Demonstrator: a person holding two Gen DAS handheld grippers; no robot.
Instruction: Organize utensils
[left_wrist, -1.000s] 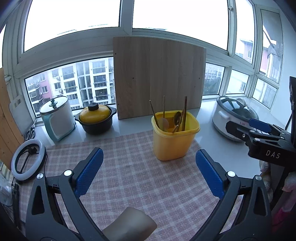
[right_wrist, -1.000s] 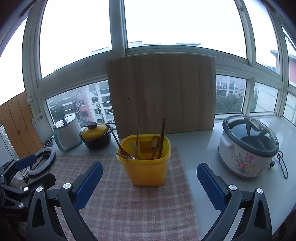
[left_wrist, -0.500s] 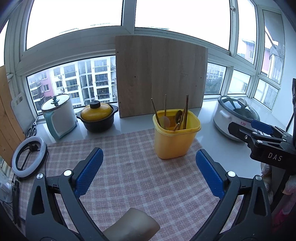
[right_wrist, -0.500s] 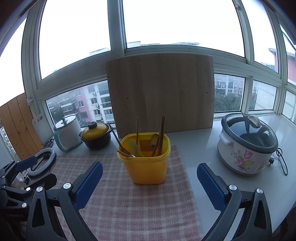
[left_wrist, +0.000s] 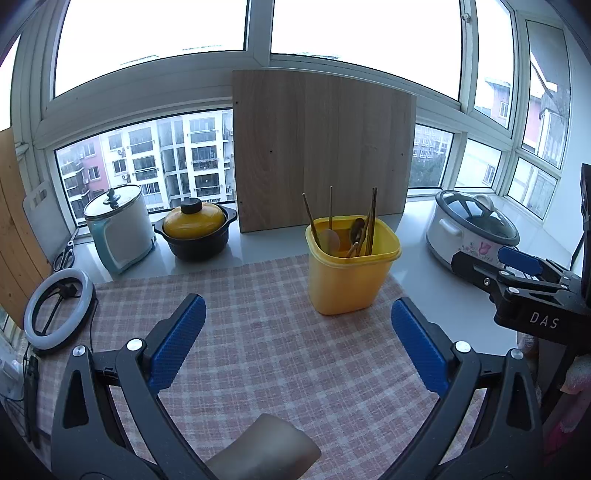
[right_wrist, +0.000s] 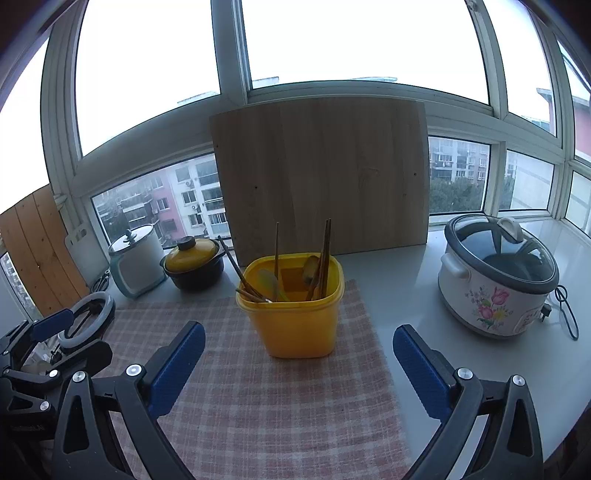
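Yellow bin (right_wrist: 295, 314) upright mid-cloth, holding chopsticks (right_wrist: 325, 254) and spoons handle-up | left tongs (left_wrist: 295, 347), right tongs (right_wrist: 297, 363) near, spread wide, empty | task looks finished

Left gripper (left_wrist: 297, 341) jaws wide apart, empty, above checked cloth (left_wrist: 258, 332). Yellow bin (left_wrist: 349, 280) upright at cloth's far right edge, chopsticks (left_wrist: 372, 221) and spoons (left_wrist: 328, 240) standing inside. Right gripper (left_wrist: 517, 273) at tabletop's right edge. Wooden board (left_wrist: 321, 147) against window.
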